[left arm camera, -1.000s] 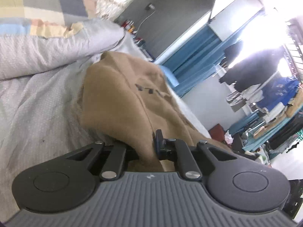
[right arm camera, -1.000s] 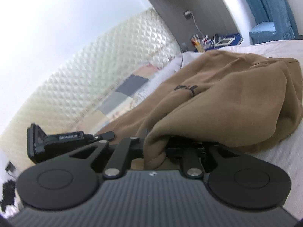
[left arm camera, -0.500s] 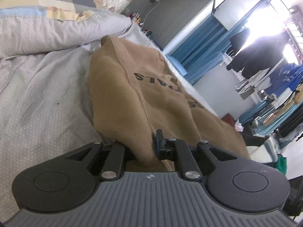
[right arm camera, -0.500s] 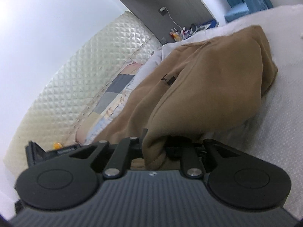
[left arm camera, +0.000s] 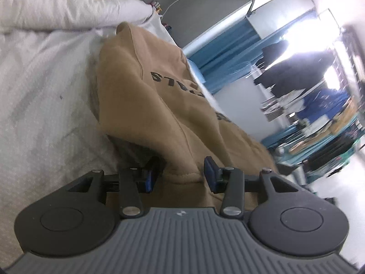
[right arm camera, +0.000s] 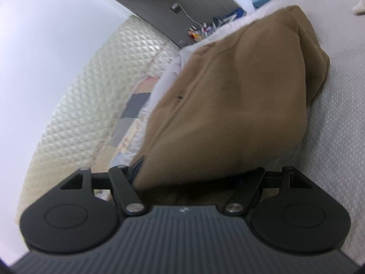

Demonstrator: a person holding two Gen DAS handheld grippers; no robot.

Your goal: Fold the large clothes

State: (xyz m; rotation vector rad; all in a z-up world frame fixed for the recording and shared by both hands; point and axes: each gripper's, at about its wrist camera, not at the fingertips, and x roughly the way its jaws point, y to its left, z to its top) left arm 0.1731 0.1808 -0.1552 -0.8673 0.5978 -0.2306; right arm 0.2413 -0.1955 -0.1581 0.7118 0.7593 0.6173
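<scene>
A tan sweatshirt with dark lettering lies folded on the pale grey bed, stretching away from both grippers. My left gripper is low over the near edge; its jaws are opening, and the sweatshirt's hem sits loosely between the blue-padded fingertips without being pinched. In the right wrist view the same sweatshirt fills the middle. My right gripper is also opening, its jaws spread wide with the cloth's near fold lying slack between them on the bed.
A grey duvet and patchwork pillow lie at the head of the bed beside a quilted cream headboard. Blue curtains and racks of hanging clothes stand beyond the bed. A cluttered shelf sits by the grey wall.
Both grippers have sunk toward the bed and their jaws have spread from shut on the sweatshirt's edge to open. The cloth has settled flatter on the bed.
</scene>
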